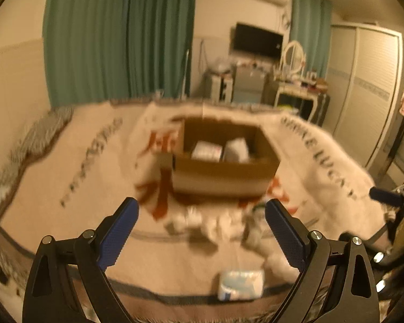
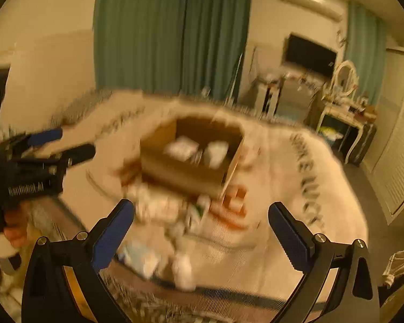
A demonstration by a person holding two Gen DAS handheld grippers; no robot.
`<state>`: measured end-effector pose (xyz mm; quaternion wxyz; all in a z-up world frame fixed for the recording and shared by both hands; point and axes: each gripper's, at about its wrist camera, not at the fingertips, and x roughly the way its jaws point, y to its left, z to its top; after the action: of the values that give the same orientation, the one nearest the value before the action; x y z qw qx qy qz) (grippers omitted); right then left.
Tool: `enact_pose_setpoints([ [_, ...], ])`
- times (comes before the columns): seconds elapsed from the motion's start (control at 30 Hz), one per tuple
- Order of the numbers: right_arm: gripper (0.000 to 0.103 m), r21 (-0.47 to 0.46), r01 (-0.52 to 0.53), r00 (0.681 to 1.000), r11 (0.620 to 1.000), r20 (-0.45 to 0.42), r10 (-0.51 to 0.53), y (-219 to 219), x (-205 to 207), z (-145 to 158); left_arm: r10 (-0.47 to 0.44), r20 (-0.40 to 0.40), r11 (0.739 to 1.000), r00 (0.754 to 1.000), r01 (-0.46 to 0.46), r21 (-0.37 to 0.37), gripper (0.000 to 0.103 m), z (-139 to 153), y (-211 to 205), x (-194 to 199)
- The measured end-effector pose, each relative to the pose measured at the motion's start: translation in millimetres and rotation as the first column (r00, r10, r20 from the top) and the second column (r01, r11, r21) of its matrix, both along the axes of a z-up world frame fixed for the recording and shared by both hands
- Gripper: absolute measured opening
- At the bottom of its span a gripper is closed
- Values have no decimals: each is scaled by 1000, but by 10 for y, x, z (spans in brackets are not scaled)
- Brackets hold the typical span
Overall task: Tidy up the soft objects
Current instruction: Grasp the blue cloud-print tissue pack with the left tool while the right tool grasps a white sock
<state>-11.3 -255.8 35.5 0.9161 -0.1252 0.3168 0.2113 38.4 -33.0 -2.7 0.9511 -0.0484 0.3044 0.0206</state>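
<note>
An open cardboard box [image 1: 223, 172] stands on the bed blanket [image 1: 67, 167] and holds two white soft packs [image 1: 206, 150]. It also shows in the right wrist view [image 2: 183, 172]. Several white soft items [image 1: 218, 223] lie in a blurred heap in front of the box. A pale blue tissue pack [image 1: 241, 284] lies nearer the bed edge. My left gripper [image 1: 202, 210] is open and empty above the heap. My right gripper [image 2: 200, 210] is open and empty, above the heap [image 2: 161, 204]. The left gripper [image 2: 59, 145] also shows at the left of the right wrist view.
The blanket has printed letters and red marks. Green curtains [image 1: 121, 37], a wall TV [image 1: 256, 40], a dressing table with mirror [image 1: 296, 86] and a wardrobe [image 1: 363, 86] stand beyond the bed. Both views are blurred.
</note>
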Motion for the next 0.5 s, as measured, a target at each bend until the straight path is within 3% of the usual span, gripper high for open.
enact_pose_setpoints([
  [0.13,95,-65,-46,994,997,-102,40,74,86,-656,-3,-83,1000,997,4,10,96,-446,-128,-29],
  [0.27,81,-75,-81,971,994,-229,62,108,227,-1147,-11,-148,1000,989,12,3,96,-761,-212,-23],
  [0.5,59,-103,-111,948,988,-311,74,182,362,-1503,-11,-245,999,970,-2,-51,96,-1003,-194,53],
])
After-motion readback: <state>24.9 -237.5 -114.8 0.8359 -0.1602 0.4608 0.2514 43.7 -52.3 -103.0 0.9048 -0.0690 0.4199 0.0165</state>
